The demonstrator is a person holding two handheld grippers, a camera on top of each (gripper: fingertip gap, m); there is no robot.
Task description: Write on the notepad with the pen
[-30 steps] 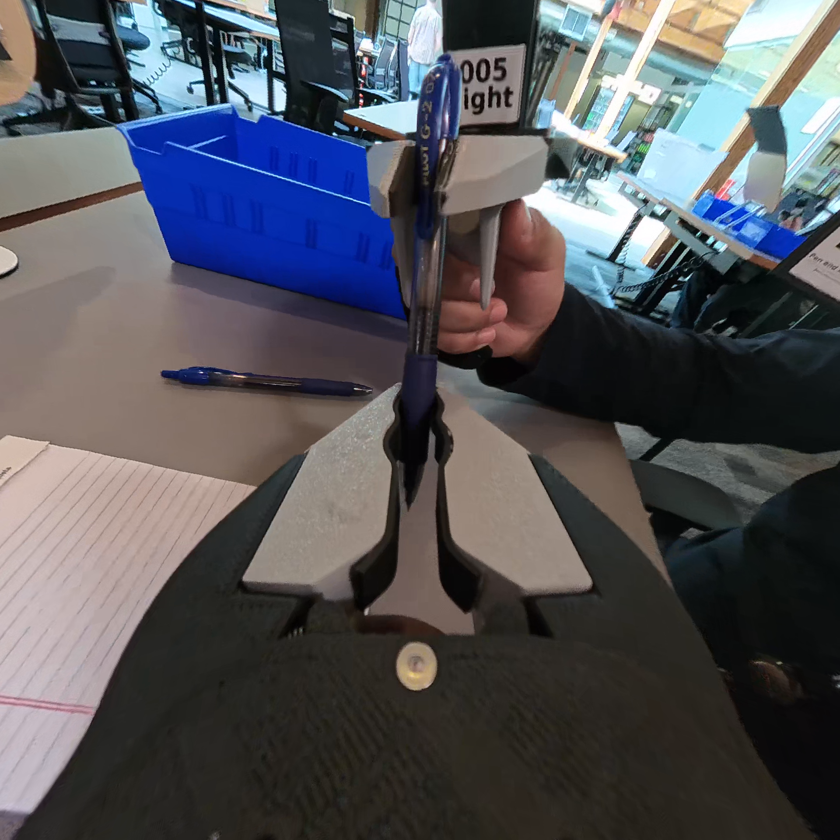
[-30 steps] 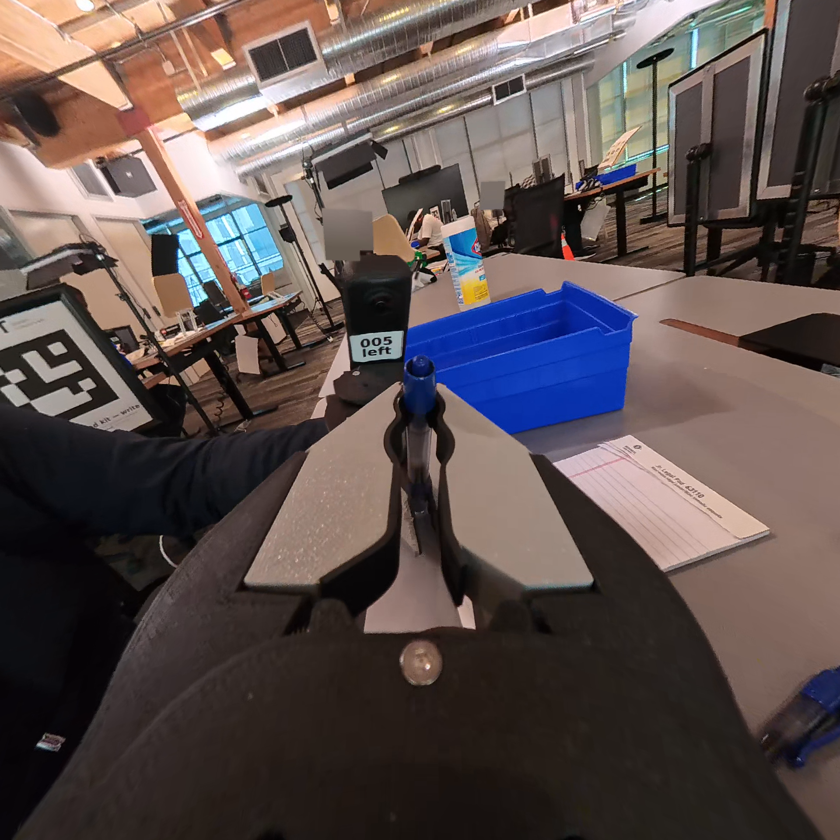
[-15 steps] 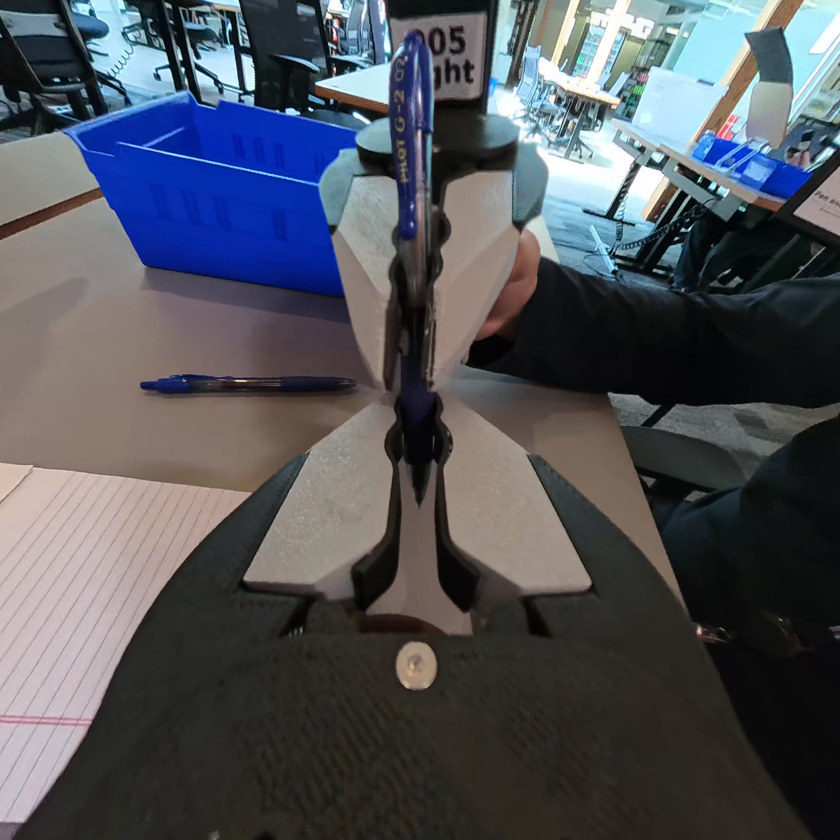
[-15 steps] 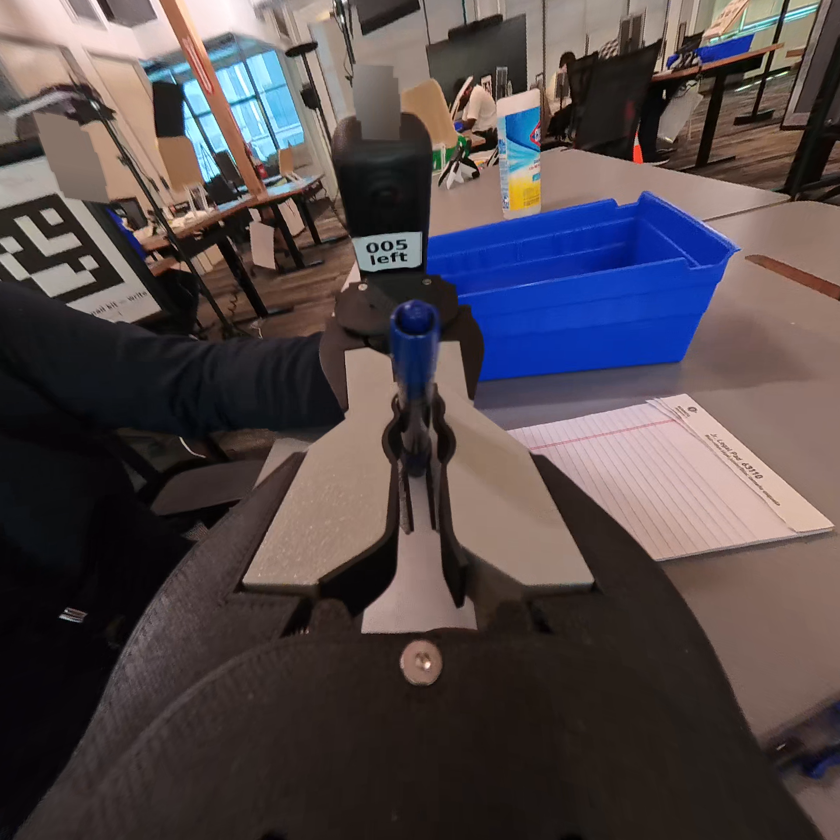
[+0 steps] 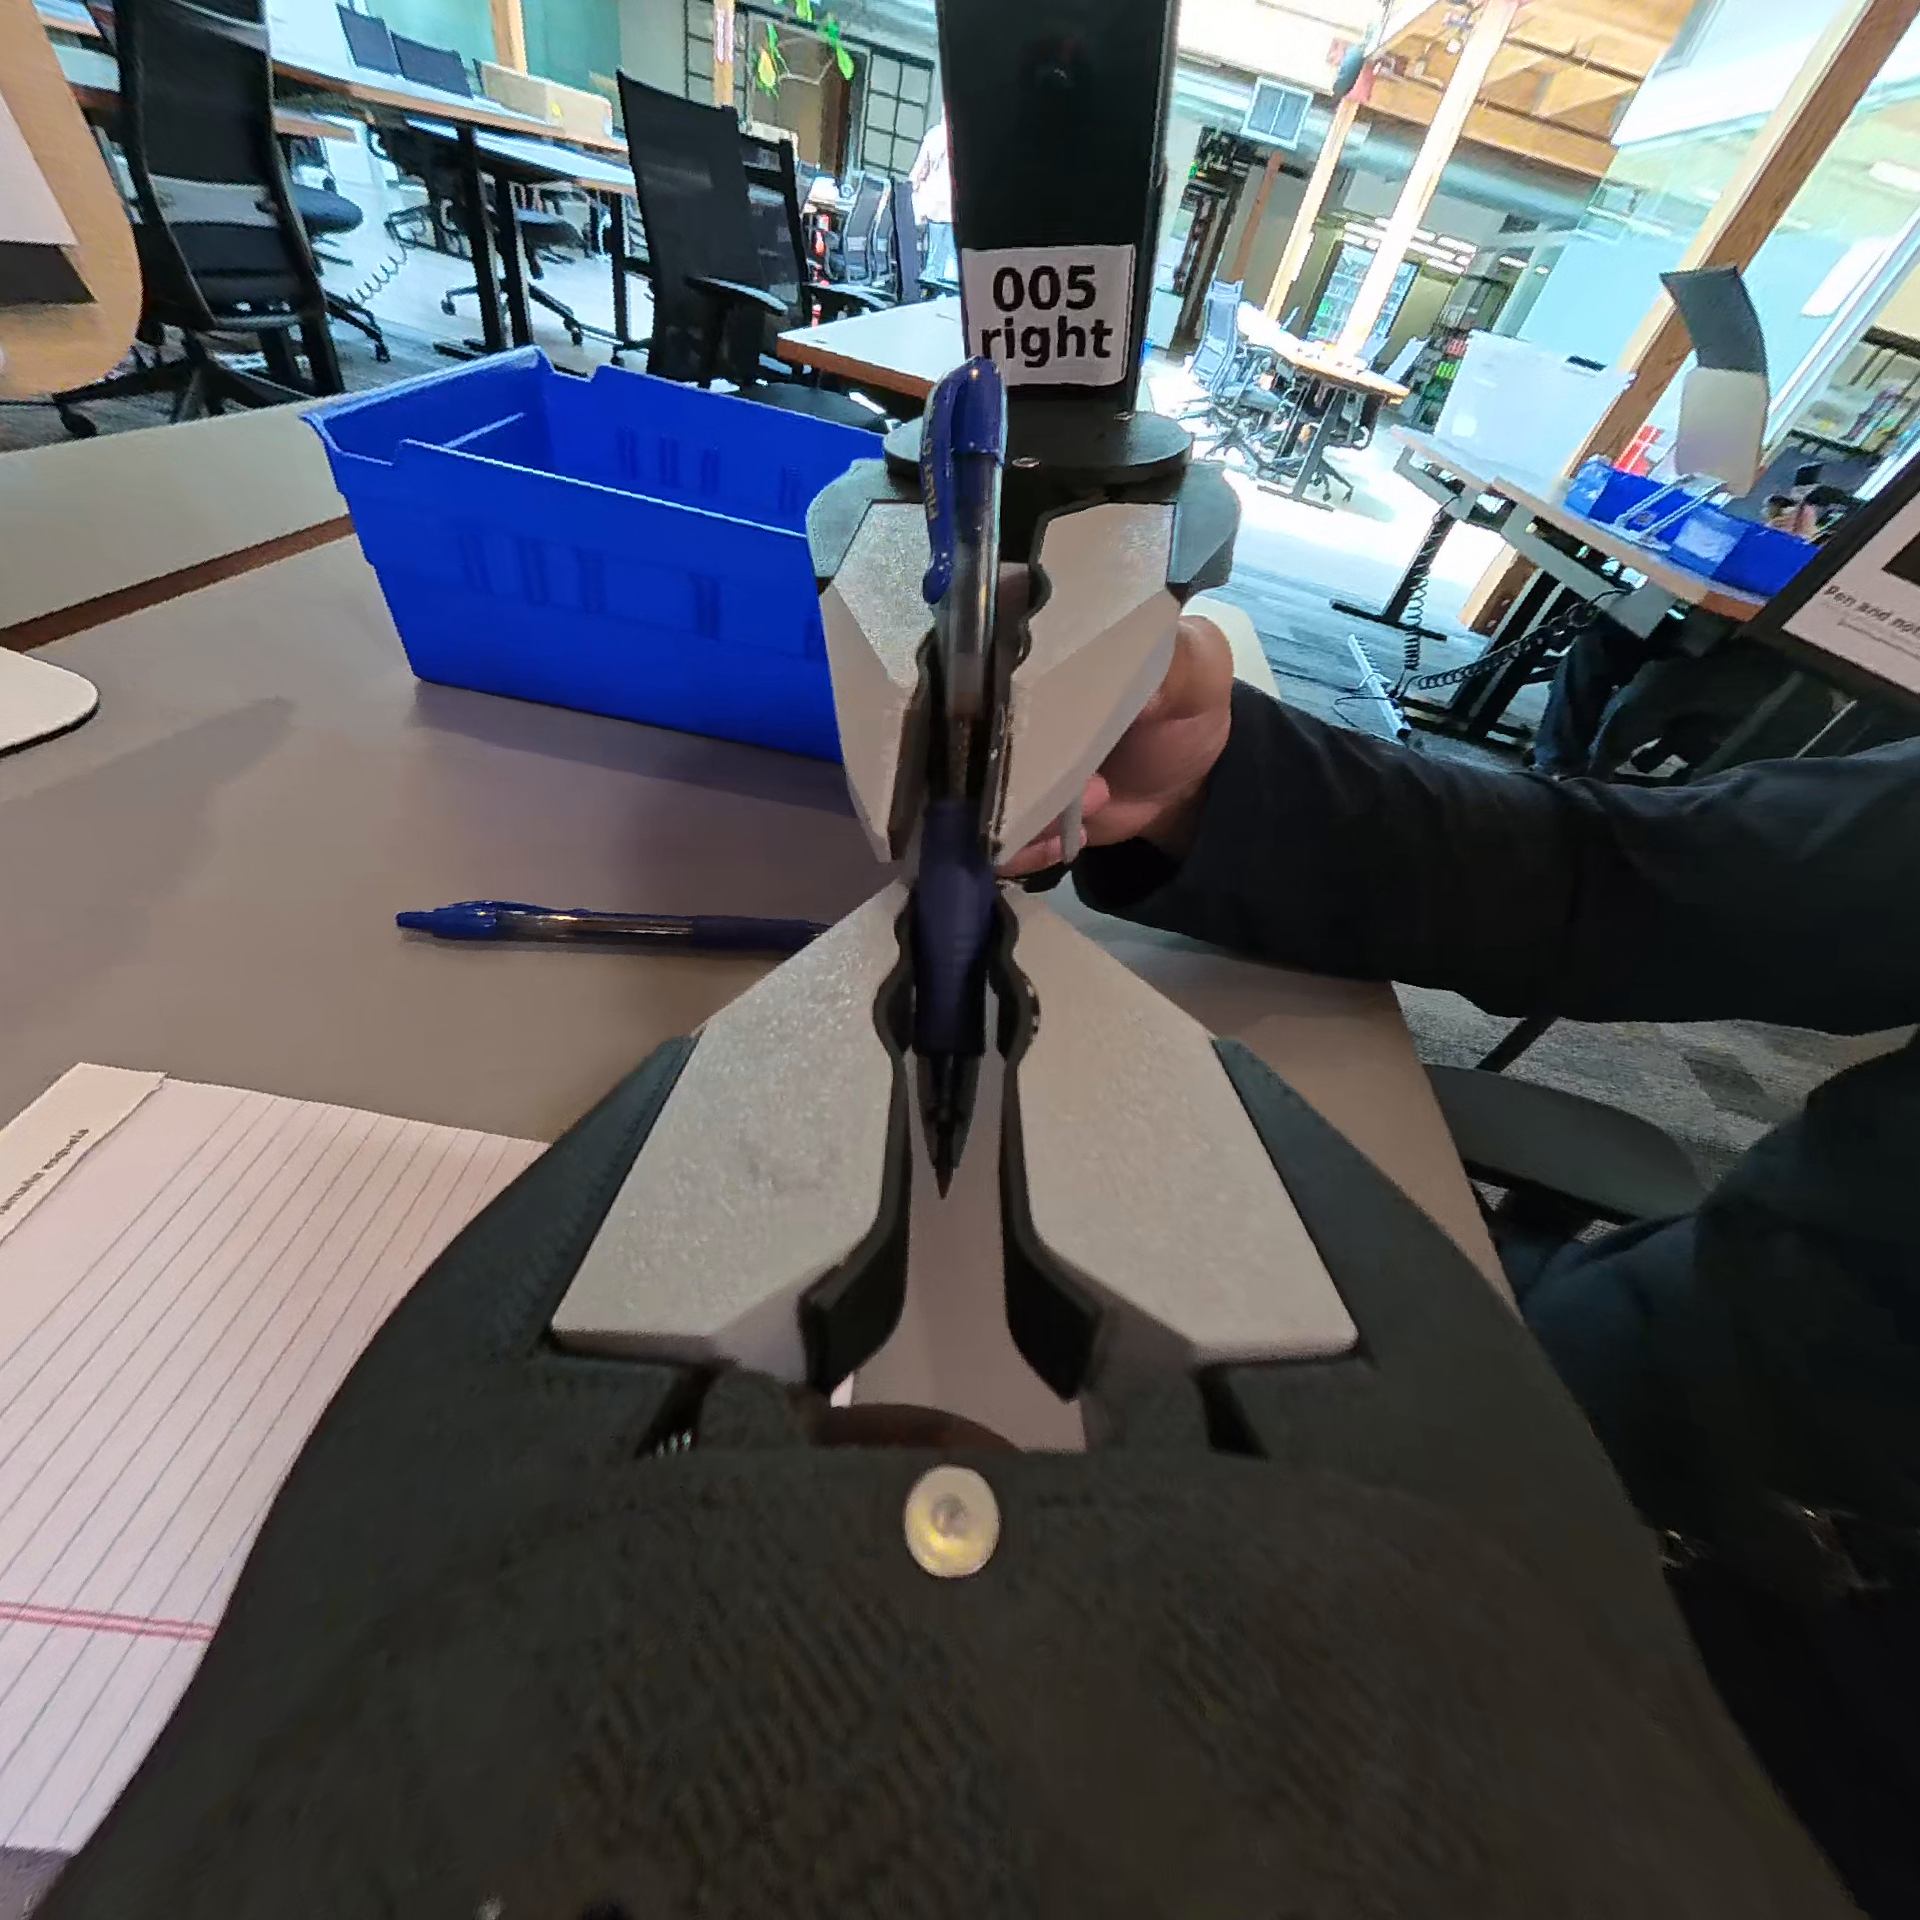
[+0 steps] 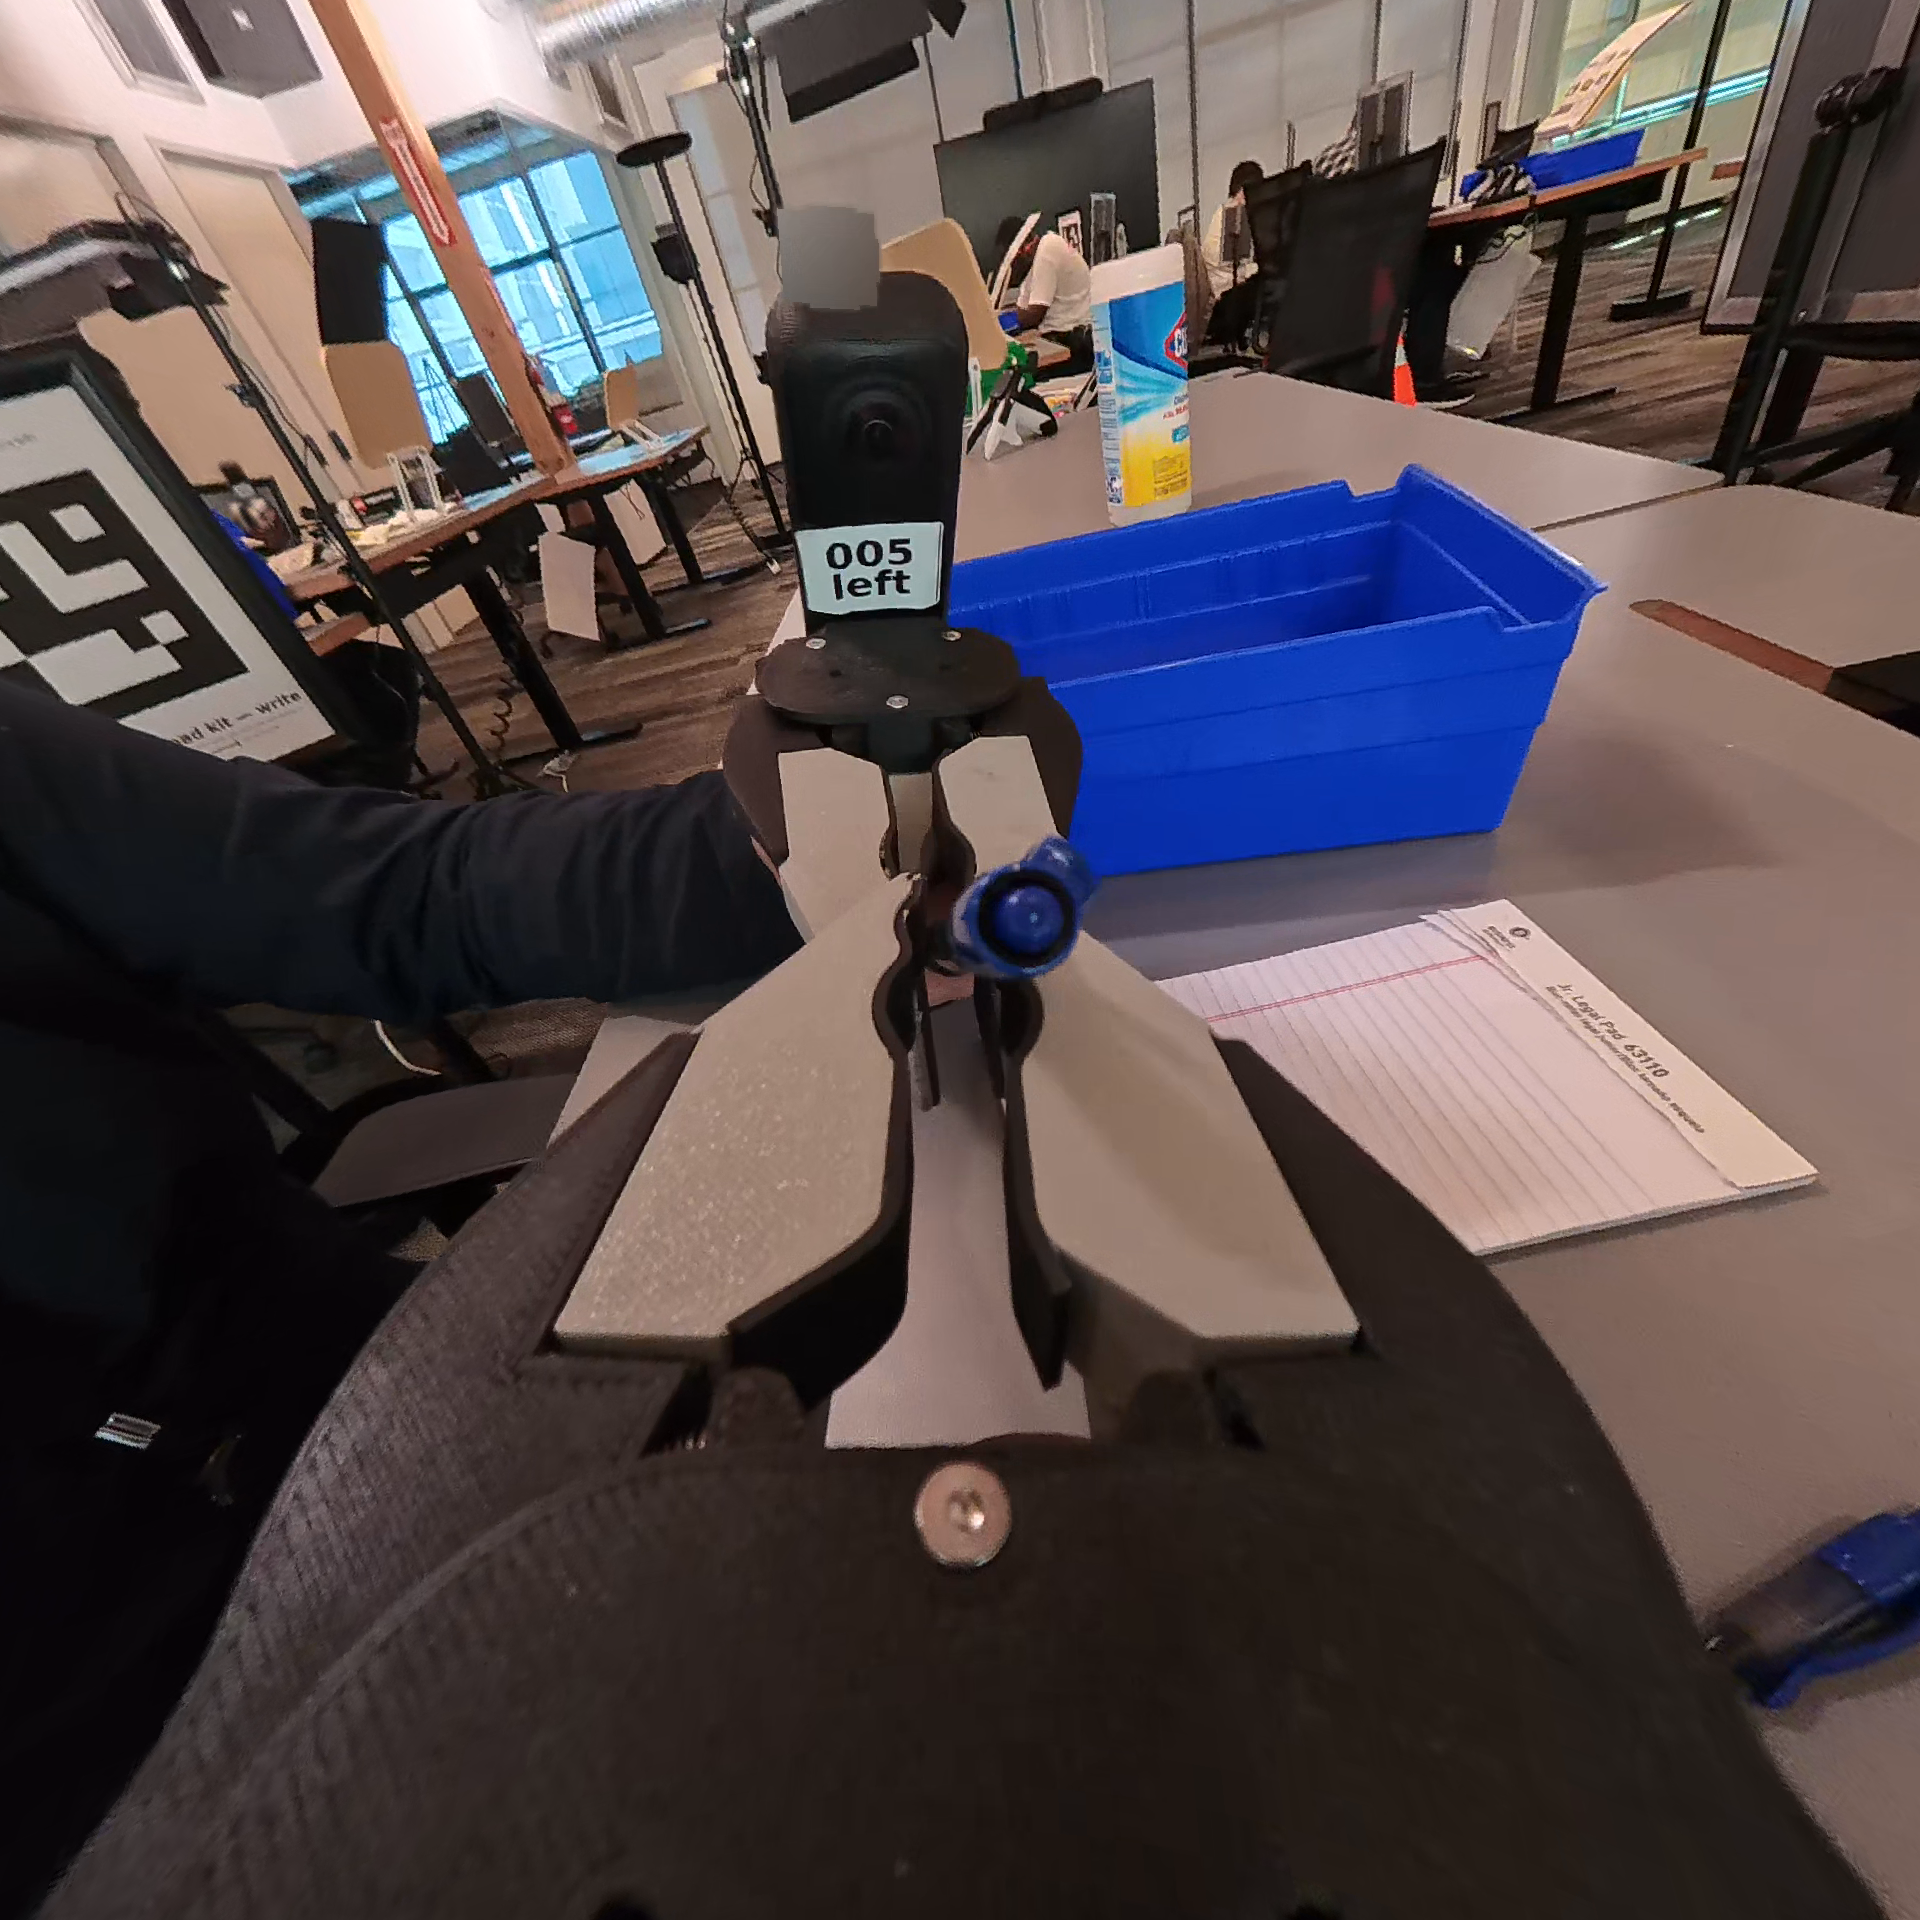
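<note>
A blue pen [image 5: 966, 623] is held in the air between both grippers, above the table's right edge. My left gripper [image 5: 951, 925] is shut on its dark blue rubber grip, with the tip pointing back at the camera. My right gripper [image 5: 951, 857] faces it nose to nose, its fingers closed around the clear barrel. In the right wrist view the pen's clicker end [image 6: 1023, 914] sticks out just right of my right gripper's [image 6: 961, 956] slot, with the left gripper [image 6: 925, 862] beyond. The lined white notepad [image 5: 208, 1299] lies flat on the grey table; it also shows in the right wrist view [image 6: 1455, 1070].
A second blue pen [image 5: 603, 925] lies on the table between the notepad and a blue plastic bin [image 5: 603, 571]; it also shows in the right wrist view [image 6: 1829, 1600]. A wipes canister [image 6: 1143, 384] stands behind the bin [image 6: 1299, 675]. The table edge [image 5: 1423, 1091] and a chair are close on the right. Both grippers' tips are close together, under 4 cm apart.
My right gripper has turned from side-on to facing my left gripper head-on and has dropped lower. The pen stays in both grippers; its clicker end now sits right of the right gripper's slot.
</note>
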